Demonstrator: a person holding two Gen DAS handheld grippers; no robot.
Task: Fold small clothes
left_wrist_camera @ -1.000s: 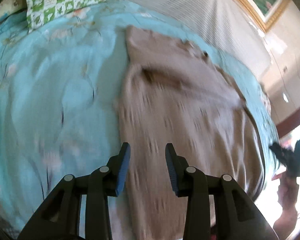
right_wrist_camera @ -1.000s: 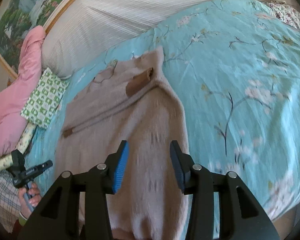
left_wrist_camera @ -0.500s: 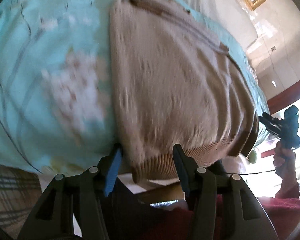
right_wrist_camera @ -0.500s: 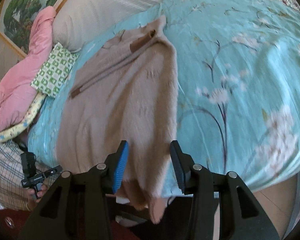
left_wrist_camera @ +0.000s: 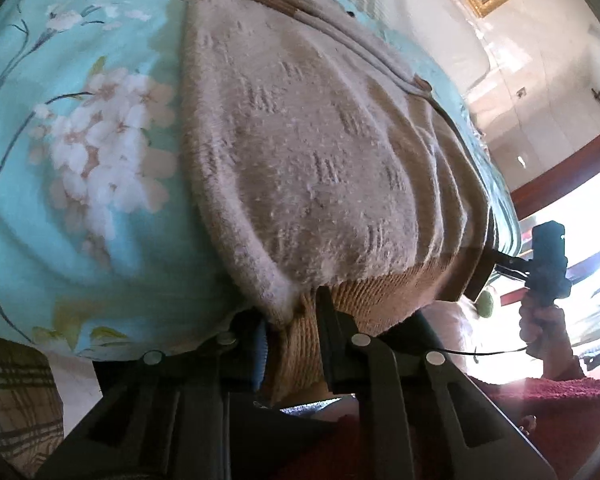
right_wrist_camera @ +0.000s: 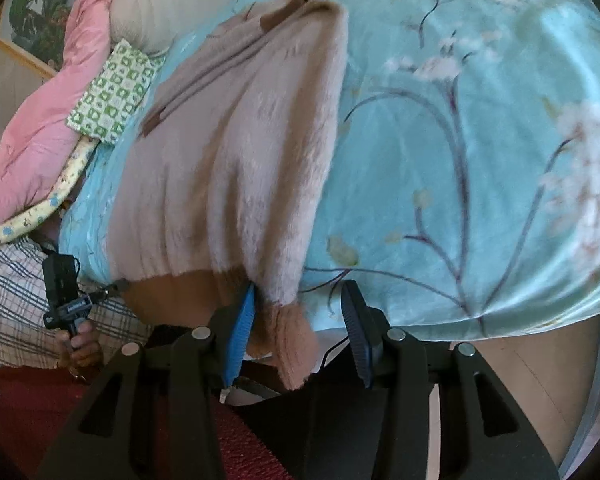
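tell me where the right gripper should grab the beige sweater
Grip the ribbed hem corner of the beige sweater hanging off the bed, coming from below the edge. It dangles free between the open fingers of the right gripper, so both pads can close on it.

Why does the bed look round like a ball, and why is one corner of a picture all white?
Both wrist views use a fisheye lens, so the flat bedspread bulges and the corners go black. In the left wrist view, the window is so bright it washes out white, while the sweater looks sharp. In the right wrist view, the sweater and flowers look a bit smeared.
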